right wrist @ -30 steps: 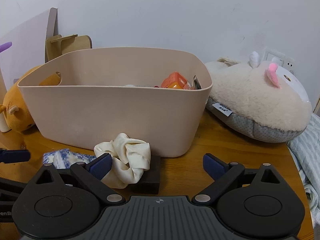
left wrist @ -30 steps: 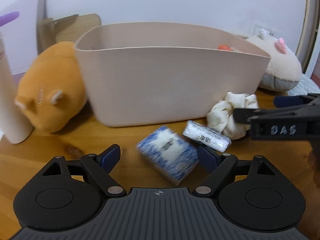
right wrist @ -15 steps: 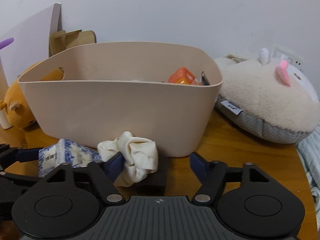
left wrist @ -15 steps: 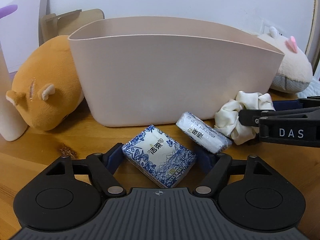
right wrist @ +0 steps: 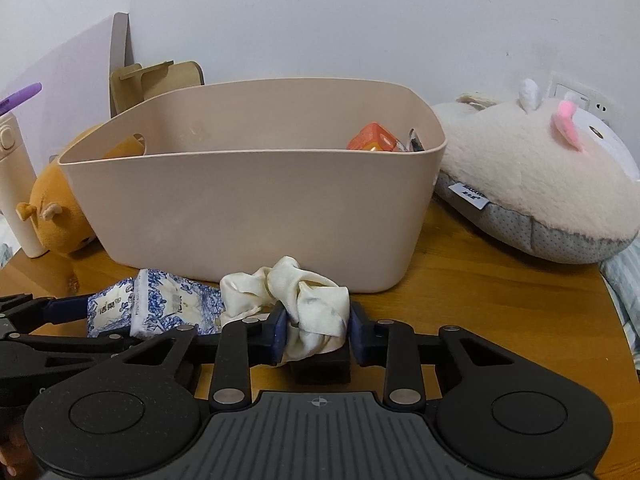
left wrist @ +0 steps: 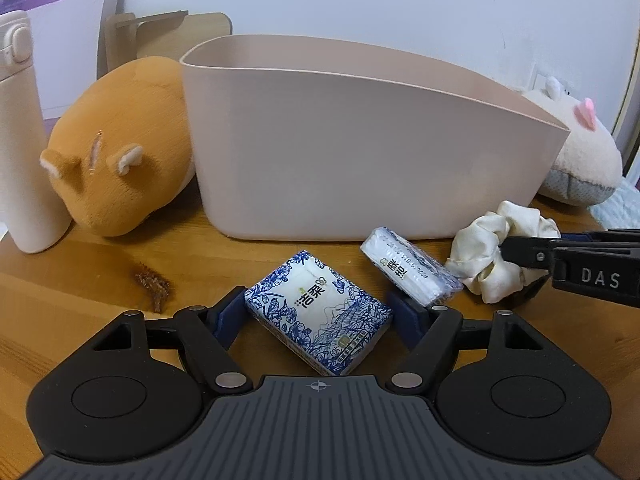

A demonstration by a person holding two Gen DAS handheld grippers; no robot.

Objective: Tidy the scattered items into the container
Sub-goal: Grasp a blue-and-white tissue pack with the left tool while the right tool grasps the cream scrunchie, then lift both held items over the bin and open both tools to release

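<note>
A beige plastic bin [left wrist: 372,152] stands on the wooden table; it also shows in the right wrist view [right wrist: 248,208], with an orange box [right wrist: 372,142] inside. My left gripper [left wrist: 318,316] is closed on a blue-and-white tissue pack [left wrist: 320,312] that rests on the table. A second tissue pack [left wrist: 408,274] lies just right of it. My right gripper [right wrist: 318,330] is shut on a cream scrunchie [right wrist: 308,304] in front of the bin, over a small black block [right wrist: 320,366]. The scrunchie also shows in the left wrist view [left wrist: 496,256].
An orange plush [left wrist: 116,156] leans on the bin's left side, next to a white bottle [left wrist: 24,140]. A cream plush [right wrist: 532,184] lies right of the bin. Wooden boards [right wrist: 156,76] stand at the wall behind. The table edge [right wrist: 618,320] is at the right.
My left gripper has closed in on the blue-and-white tissue pack. My right gripper has moved left onto the scrunchie and shut on it.
</note>
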